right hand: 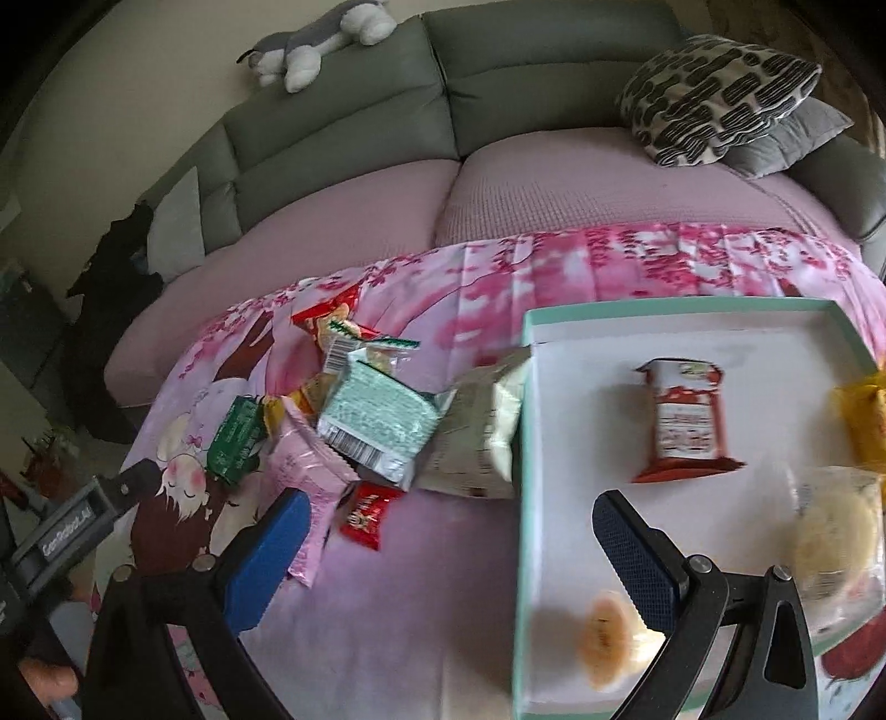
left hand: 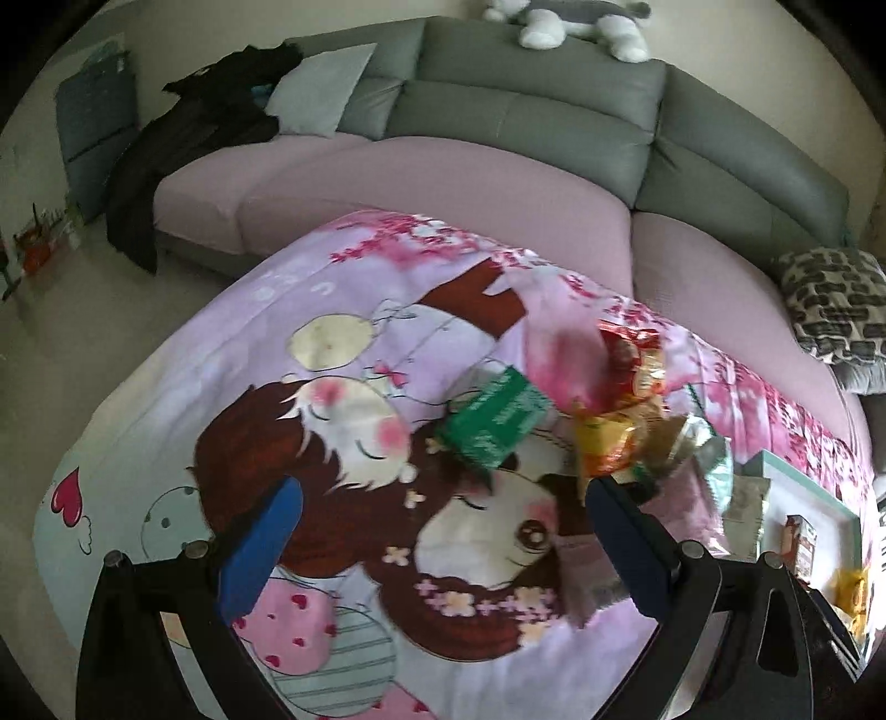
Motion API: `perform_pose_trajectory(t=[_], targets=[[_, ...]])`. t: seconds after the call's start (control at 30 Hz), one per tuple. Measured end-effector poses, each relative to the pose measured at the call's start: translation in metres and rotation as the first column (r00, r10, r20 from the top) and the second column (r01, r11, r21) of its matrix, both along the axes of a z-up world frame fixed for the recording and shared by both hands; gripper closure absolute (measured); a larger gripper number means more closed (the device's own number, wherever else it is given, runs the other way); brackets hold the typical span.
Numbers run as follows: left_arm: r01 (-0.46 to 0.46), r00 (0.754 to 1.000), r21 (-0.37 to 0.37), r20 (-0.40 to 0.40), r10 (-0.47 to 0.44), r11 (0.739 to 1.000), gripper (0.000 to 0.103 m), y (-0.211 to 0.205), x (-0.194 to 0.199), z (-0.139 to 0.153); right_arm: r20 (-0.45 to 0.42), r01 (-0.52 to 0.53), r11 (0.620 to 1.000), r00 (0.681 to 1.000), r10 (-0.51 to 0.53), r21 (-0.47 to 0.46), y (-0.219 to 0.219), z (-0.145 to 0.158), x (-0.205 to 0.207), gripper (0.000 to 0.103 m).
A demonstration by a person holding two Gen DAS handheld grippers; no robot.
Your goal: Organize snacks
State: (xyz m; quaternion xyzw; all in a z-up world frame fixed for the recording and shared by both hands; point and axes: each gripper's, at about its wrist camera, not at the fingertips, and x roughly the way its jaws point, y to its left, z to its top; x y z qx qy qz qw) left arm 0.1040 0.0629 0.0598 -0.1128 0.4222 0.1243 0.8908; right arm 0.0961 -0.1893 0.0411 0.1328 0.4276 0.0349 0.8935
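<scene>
A heap of snack packets lies on the cartoon-print cloth: a green packet (left hand: 494,418) (right hand: 235,437), a mint-and-silver packet (right hand: 379,426), a cream bag (right hand: 482,437) leaning on the tray edge, a small red packet (right hand: 366,512) and a pink packet (right hand: 302,471). The white tray with teal rim (right hand: 523,443) (left hand: 803,482) holds a red-and-white packet (right hand: 684,421), a yellow packet (right hand: 864,421) and round biscuits (right hand: 606,637). My left gripper (left hand: 437,515) is open over the cloth, short of the green packet. My right gripper (right hand: 451,531) is open, straddling the tray's left rim, nothing between its fingers.
A grey sofa with pink seat cover (right hand: 498,183) runs behind the cloth. A patterned cushion (right hand: 714,94) sits at its right end, a plush toy (right hand: 315,44) on the backrest, dark clothes (left hand: 194,138) at the left. The other gripper's body (right hand: 77,526) shows at the far left.
</scene>
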Motion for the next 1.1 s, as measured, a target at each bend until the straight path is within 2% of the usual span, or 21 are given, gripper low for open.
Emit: perform_pose_trajectory(t=[0.27,0.6,0.7,0.83,1.1], targets=[[0.007,1.0,-0.044,-0.021,-0.008,0.999,0.001,0.012,0.003,-0.011,-0.052,-0.024,0.999,0.998,0.022,-0.035,0.02,-0.012,0.012,0.0],[0.119,0.989,-0.118,-0.069,-0.128,0.986,0.001,-0.017,0.015,-0.031,-0.074,0.053,0.998,0.996,-0.056,-0.034,-0.01,-0.014,0.009,0.0],[0.217,0.972,-0.112,-0.063,-0.225,0.97,0.001,-0.035,0.016,-0.03,-0.064,0.08,0.996,0.995,-0.083,-0.04,-0.019,-0.01,0.006,0.0],[0.3,0.948,-0.107,-0.075,-0.308,0.948,0.001,-0.054,0.019,-0.033,-0.054,0.103,0.994,0.993,-0.104,-0.029,-0.029,-0.007,0.004,0.0],[0.371,0.918,-0.089,-0.117,-0.379,0.925,0.001,-0.08,0.026,-0.045,-0.074,0.107,0.994,0.991,-0.108,-0.027,-0.034,-0.012,0.004,0.0]])
